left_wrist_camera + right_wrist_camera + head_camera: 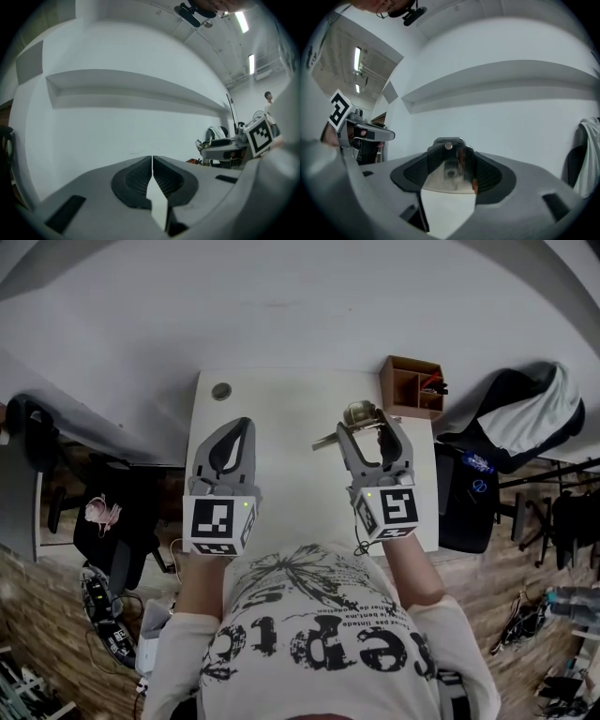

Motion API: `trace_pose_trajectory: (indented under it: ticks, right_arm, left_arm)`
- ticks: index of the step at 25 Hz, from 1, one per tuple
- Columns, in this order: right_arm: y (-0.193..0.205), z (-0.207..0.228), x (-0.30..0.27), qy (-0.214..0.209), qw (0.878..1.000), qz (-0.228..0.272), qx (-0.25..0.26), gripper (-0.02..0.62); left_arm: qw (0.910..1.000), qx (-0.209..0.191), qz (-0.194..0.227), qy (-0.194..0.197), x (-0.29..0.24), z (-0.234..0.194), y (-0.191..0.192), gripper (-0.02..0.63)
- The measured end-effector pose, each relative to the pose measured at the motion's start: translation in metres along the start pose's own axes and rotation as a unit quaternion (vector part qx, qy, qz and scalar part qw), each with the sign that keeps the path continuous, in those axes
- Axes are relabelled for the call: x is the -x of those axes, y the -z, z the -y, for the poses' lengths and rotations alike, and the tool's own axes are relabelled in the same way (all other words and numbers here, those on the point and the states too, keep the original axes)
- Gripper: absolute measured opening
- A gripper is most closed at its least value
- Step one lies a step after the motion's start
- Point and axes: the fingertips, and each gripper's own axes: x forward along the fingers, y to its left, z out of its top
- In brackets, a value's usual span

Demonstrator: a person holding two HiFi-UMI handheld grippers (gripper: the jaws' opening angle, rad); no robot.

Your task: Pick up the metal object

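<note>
A shiny metal object (357, 414) with a thin handle pointing left sits between the jaws of my right gripper (367, 427), held above the white table (281, 409). The right gripper view shows that metal object (451, 164) clamped between the dark pads (487, 174), so the right gripper (450, 157) is shut on it. My left gripper (239, 425) hovers over the table's left half. Its jaws meet in a thin line with nothing between them, so the left gripper (152, 164) is shut. Both gripper views face a bare white wall.
A wooden compartment box (412, 386) stands at the table's far right corner, and a small round disc (221, 390) lies at the far left. A chair with dark and white clothing (521, 418) is to the right, a black case (466, 491) beside the table, and another chair (37, 432) to the left.
</note>
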Motion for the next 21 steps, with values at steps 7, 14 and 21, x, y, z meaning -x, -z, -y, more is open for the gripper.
trace_pose_trajectory:
  ticks: [7, 14, 21]
  right_arm:
    - [-0.001, -0.007, -0.005, -0.008, 1.000, 0.002, 0.004, 0.280]
    - [0.001, -0.007, -0.008, -0.007, 1.000, 0.000, 0.005, 0.279]
    - [0.002, -0.008, -0.011, -0.008, 1.000, 0.002, 0.009, 0.279]
  left_arm:
    - [1.0000, 0.001, -0.003, 0.000, -0.001, -0.001, 0.002, 0.011]
    - [1.0000, 0.004, -0.006, 0.001, -0.003, 0.000, 0.004, 0.011]
    - [1.0000, 0.004, 0.000, 0.002, -0.003, 0.000, 0.003, 0.011]
